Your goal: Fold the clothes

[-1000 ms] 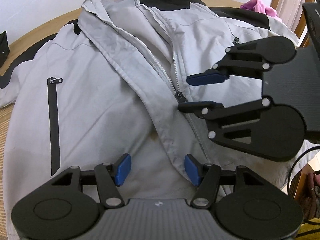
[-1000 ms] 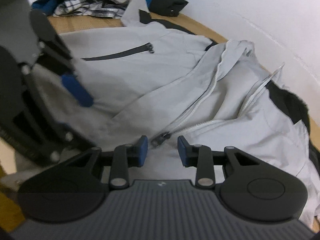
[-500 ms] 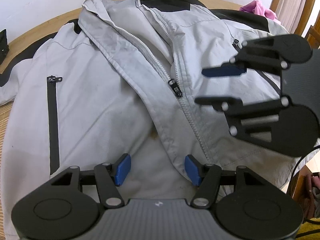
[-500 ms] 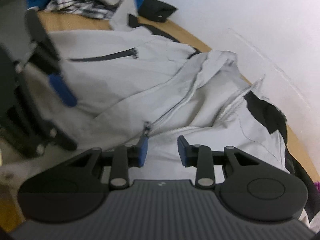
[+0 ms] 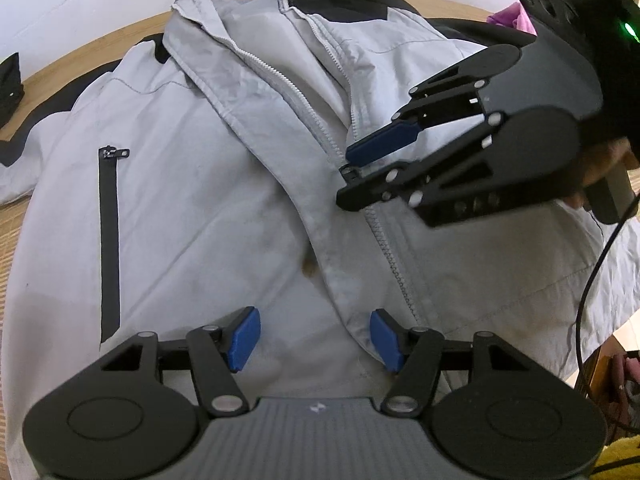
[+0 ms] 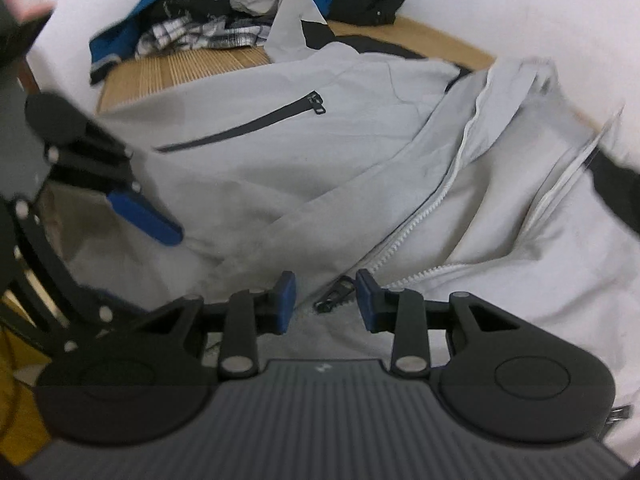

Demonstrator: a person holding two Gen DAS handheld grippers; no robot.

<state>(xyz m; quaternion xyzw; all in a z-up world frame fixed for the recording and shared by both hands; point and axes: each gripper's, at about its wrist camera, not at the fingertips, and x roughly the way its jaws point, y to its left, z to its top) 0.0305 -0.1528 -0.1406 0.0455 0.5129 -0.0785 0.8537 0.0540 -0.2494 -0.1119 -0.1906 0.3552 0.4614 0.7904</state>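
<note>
One pale grey zip-front jacket with black shoulder panels lies spread face up across the wooden bench, its front half open, the white zipper joined only along the lower part. The small dark zipper slider sits roughly midway up the front. The right tool is poised at that slider, its blue pads parted a little, one on either side and neither pressing on it, so it has hold of nothing. The left tool hovers over the near hem, its jaws set wider and empty, straddling the overlapped front edge without touching it. A black pocket zip runs down the left chest panel. At the far end of the bench a heap of blue, plaid and black clothes waits, with a white wall behind.

The likely risk: the slider is small and lies flat, so the pads could close on fabric instead, or slip off it. With the hem unpinned, a pull could drag and bunch the whole jacket rather than run the zipper.
</note>
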